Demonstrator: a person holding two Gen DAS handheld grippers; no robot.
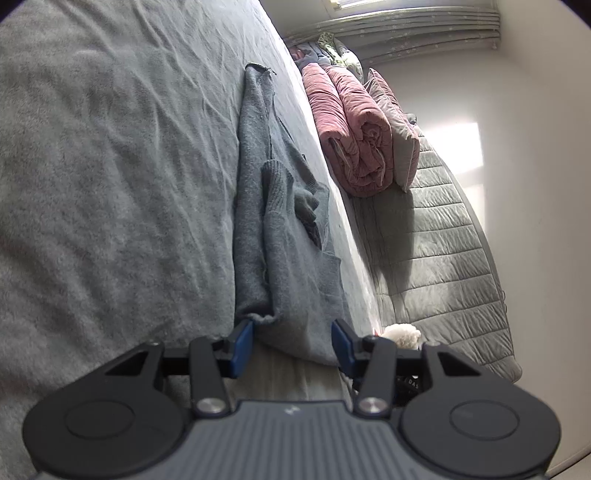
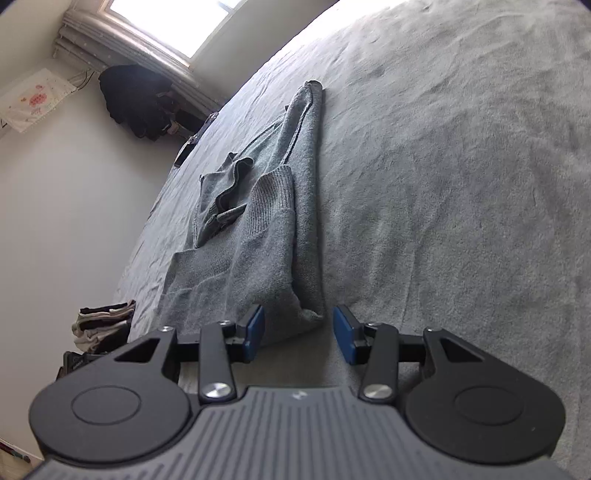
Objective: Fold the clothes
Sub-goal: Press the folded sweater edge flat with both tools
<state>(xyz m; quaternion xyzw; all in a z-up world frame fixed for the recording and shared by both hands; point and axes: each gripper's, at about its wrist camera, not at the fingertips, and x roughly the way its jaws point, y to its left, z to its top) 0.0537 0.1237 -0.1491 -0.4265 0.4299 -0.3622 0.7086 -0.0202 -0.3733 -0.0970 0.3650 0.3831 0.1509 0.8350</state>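
A grey knit sweater (image 1: 266, 206), folded into a long narrow strip with a sleeve laid across it, lies on the grey bed cover (image 1: 110, 166). My left gripper (image 1: 292, 343) is at the sweater's near end. Its blue pads stand apart, with the hem between them and no pad pressing on it. In the right wrist view the same sweater (image 2: 266, 229) stretches away over the bed cover (image 2: 461, 184). My right gripper (image 2: 299, 334) is open at its near corner, and the folded edge reaches just between the fingertips. Both views are rolled sideways.
A rolled pink quilt (image 1: 351, 129) and a grey pillow (image 1: 399, 144) rest against a grey quilted headboard (image 1: 454, 258), with a white fluffy toy (image 1: 402, 334) below. Off the bed's left edge are dark clothes (image 2: 136, 103) under a window (image 2: 173, 22) and a small stack of folded clothes (image 2: 103, 325).
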